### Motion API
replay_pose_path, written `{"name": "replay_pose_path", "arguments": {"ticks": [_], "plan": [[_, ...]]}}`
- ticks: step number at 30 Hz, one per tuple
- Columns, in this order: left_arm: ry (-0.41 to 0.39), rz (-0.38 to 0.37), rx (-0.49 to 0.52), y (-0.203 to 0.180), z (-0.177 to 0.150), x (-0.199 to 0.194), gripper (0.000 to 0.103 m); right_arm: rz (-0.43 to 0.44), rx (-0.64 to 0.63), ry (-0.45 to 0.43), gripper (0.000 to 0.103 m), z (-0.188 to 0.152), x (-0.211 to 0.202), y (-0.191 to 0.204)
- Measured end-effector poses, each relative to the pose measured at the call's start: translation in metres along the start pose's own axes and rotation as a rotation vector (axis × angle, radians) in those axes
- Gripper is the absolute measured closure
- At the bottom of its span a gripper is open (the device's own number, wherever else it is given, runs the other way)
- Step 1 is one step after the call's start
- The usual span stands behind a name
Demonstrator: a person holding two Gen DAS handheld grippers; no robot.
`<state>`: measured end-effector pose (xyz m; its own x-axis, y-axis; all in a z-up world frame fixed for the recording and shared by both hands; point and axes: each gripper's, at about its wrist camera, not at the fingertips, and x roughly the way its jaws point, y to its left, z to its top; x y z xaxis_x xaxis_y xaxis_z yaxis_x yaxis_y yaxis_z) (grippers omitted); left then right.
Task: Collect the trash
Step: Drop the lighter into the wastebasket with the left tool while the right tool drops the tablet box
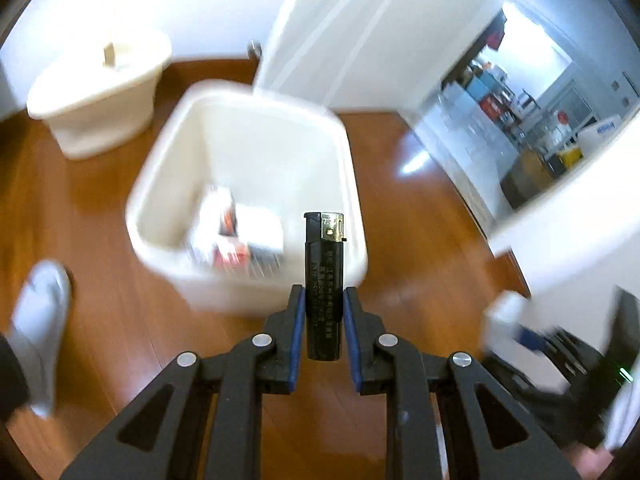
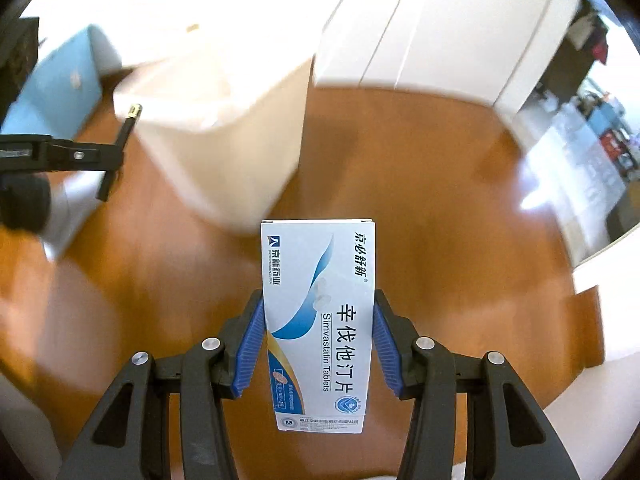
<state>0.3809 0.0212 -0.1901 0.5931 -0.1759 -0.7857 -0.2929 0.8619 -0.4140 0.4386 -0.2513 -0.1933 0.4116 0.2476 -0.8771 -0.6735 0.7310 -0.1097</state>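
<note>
My left gripper (image 1: 323, 294) is shut on a black lighter (image 1: 323, 280) that stands upright between the blue pads, metal top pointing away. Beyond it sits a white trash bin (image 1: 344, 152) on the wood floor, with several boxes and papers (image 1: 236, 236) inside. My right gripper (image 2: 319, 300) is shut on a white and blue tablet box (image 2: 318, 320), held lengthwise above the floor. In the right wrist view the white trash bin (image 2: 224, 152) stands ahead to the left, and the left gripper (image 2: 108, 156) with the lighter (image 2: 130, 120) is at the far left beside it.
A second white container (image 1: 96, 92) stands at the back left by the wall. A foot in a white slipper (image 1: 40, 320) is on the floor at left. White doors (image 1: 360, 32) and a mirrored panel (image 1: 520, 120) line the right side. A light blue box (image 2: 56, 84) is at far left.
</note>
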Motion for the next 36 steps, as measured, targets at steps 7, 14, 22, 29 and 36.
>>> {"name": "replay_pose_path", "arguments": {"ticks": [7, 14, 22, 29, 36], "plan": [[0.112, 0.089, -0.067, 0.050, 0.066, 0.057, 0.004, 0.021, -0.008, -0.098, 0.050, 0.057, -0.071, 0.027], [0.019, 0.082, -0.228, 0.099, 0.029, 0.017, 0.004, 0.095, 0.112, -0.142, 0.049, 0.128, -0.044, 0.040], [0.044, 0.134, -0.219, 0.112, 0.004, -0.018, 0.000, 0.099, 0.179, 0.121, 0.035, 0.195, 0.112, 0.083], [-0.105, 0.203, 0.088, 0.064, 0.030, -0.122, 0.000, -0.049, 0.143, -0.019, 0.000, 0.176, 0.004, 0.100], [-0.273, 0.261, 0.375, 0.014, 0.008, -0.274, 0.000, -0.257, 0.309, -0.337, 0.000, 0.093, -0.235, 0.137]]}}
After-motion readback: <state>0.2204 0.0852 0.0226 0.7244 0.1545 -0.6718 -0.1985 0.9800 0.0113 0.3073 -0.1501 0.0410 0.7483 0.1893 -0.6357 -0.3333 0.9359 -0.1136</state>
